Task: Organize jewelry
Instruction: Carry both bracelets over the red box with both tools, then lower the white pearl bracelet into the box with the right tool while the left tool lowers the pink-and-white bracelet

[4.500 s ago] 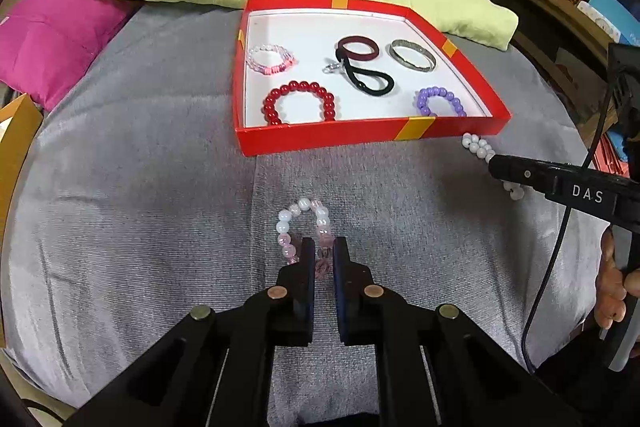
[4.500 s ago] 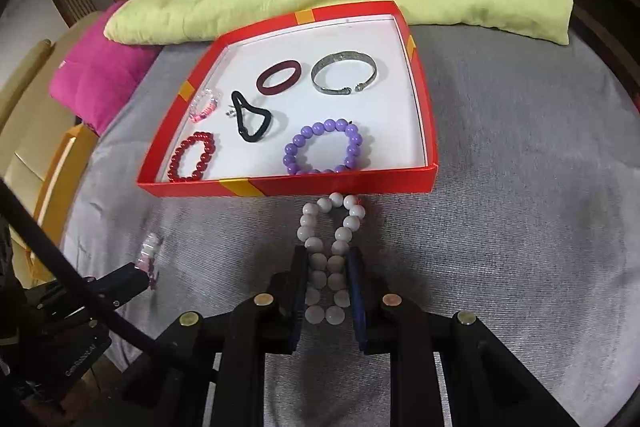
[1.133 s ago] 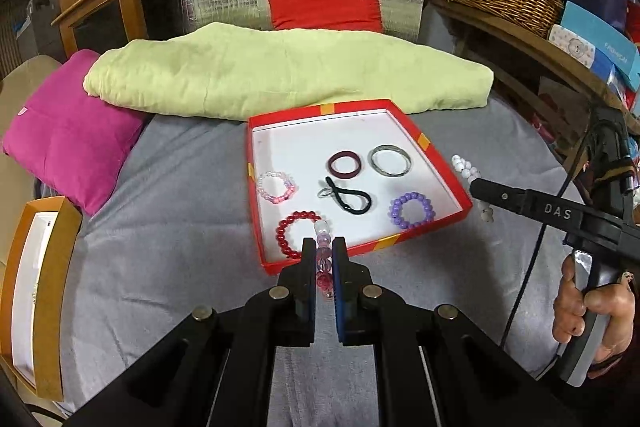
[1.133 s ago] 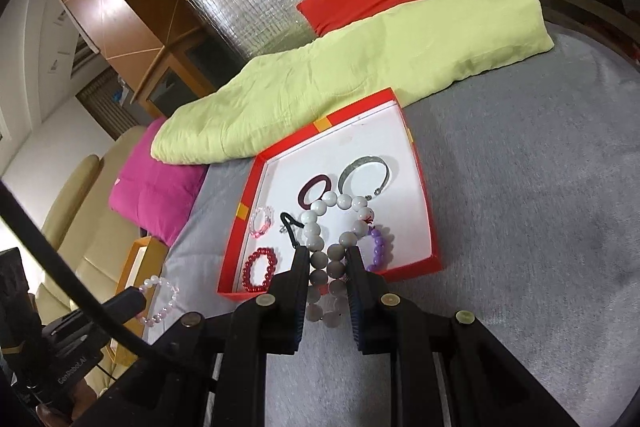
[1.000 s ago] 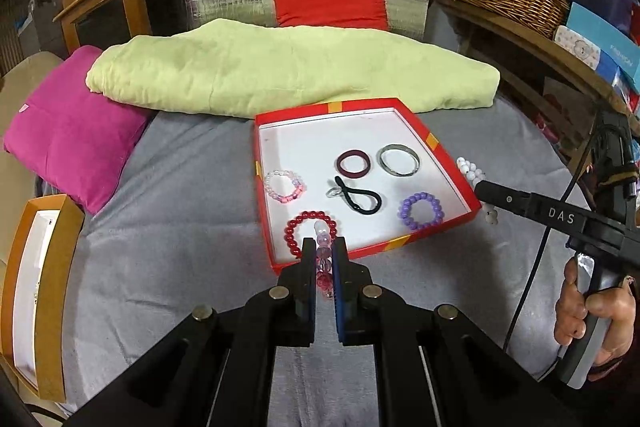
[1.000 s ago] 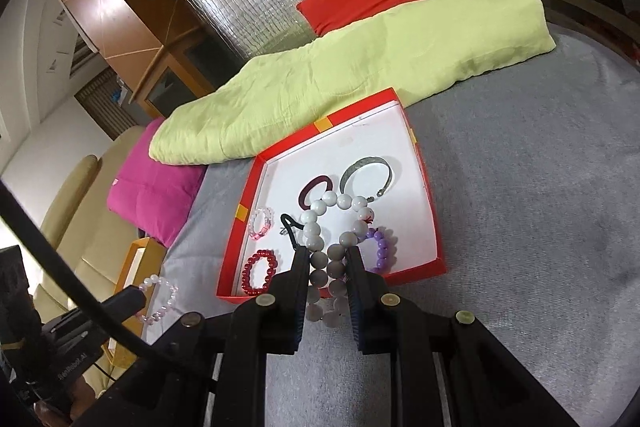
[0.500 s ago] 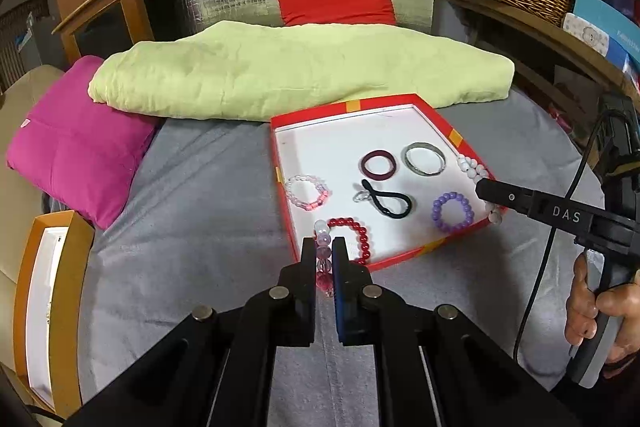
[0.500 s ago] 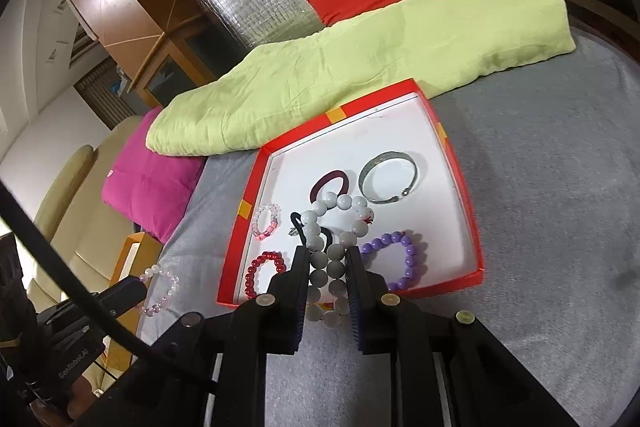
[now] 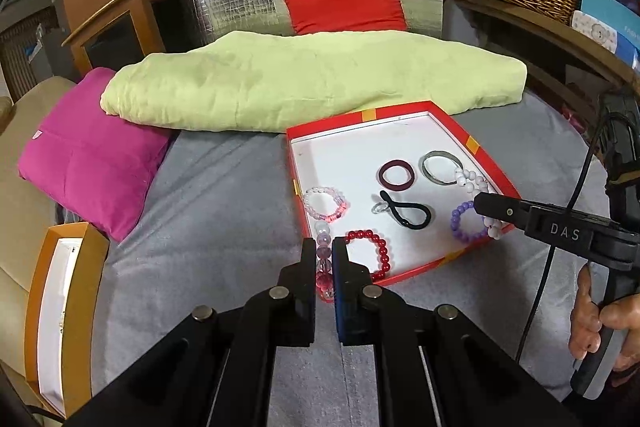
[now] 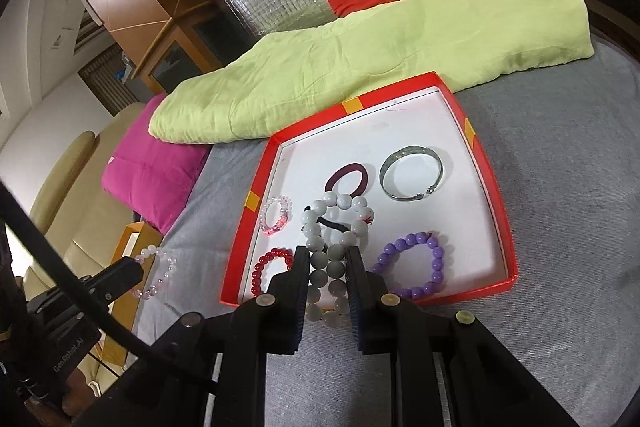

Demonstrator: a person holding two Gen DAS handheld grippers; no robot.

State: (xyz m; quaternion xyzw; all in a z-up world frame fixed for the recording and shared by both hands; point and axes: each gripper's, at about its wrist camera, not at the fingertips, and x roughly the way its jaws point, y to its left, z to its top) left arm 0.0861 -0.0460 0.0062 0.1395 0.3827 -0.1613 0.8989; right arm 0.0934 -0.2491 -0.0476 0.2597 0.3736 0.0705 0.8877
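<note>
Red-rimmed tray (image 10: 489,187) holds six pieces; each of two tongs (image 9: 324,259) (image 10: 328,269) clamps one bead bracelet (image 9: 323,247) (image 10: 334,227).

Both bracelets that lay on the grey cloth (image 9: 224,211) seconds ago, in front of the red tray (image 10: 506,227), are now lifted clear of it. The left gripper (image 9: 324,263) has carried the pink-and-clear bead bracelet (image 9: 324,259) up to the tray's near left corner, lower centre of its frame. The right gripper (image 10: 328,267) has brought the white bead bracelet (image 10: 332,239) over the tray's near edge, above the purple bracelet (image 10: 416,267).
</note>
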